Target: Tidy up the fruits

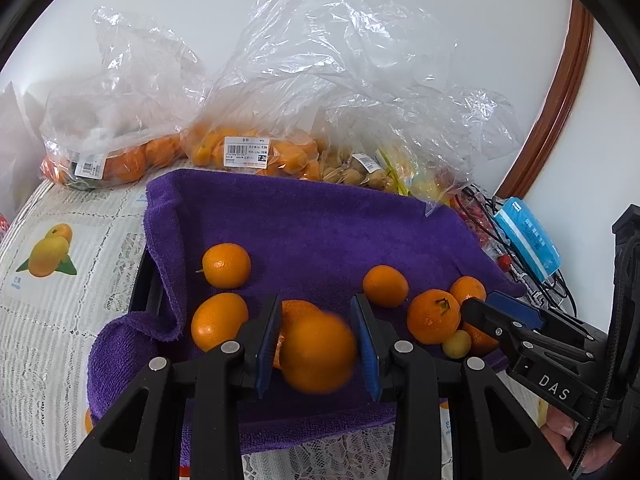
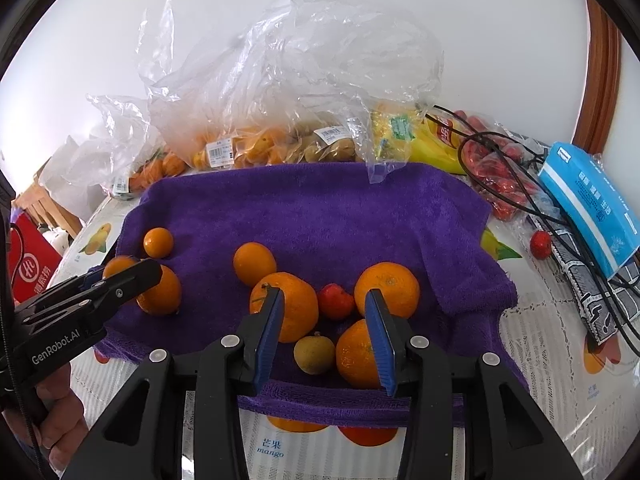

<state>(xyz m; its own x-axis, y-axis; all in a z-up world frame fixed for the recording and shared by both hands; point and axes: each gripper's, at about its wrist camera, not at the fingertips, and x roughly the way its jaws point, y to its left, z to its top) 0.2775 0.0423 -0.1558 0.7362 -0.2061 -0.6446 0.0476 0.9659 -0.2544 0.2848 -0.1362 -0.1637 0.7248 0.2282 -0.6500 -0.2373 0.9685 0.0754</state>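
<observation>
A purple towel lines a tray and holds several oranges. My left gripper is open, and a blurred orange sits between its blue pads with gaps on both sides. My right gripper is open above the towel. Between and beyond its pads lie a big orange, a small red fruit, a yellow-green fruit and two more oranges. The left gripper enters the right wrist view at far left. The right gripper shows at right in the left wrist view.
Clear plastic bags of oranges, small brown fruit and bananas stand behind the towel. A blue tissue pack, black cables, red packaged food and a loose red fruit lie at right. A fruit-print tablecloth covers the table.
</observation>
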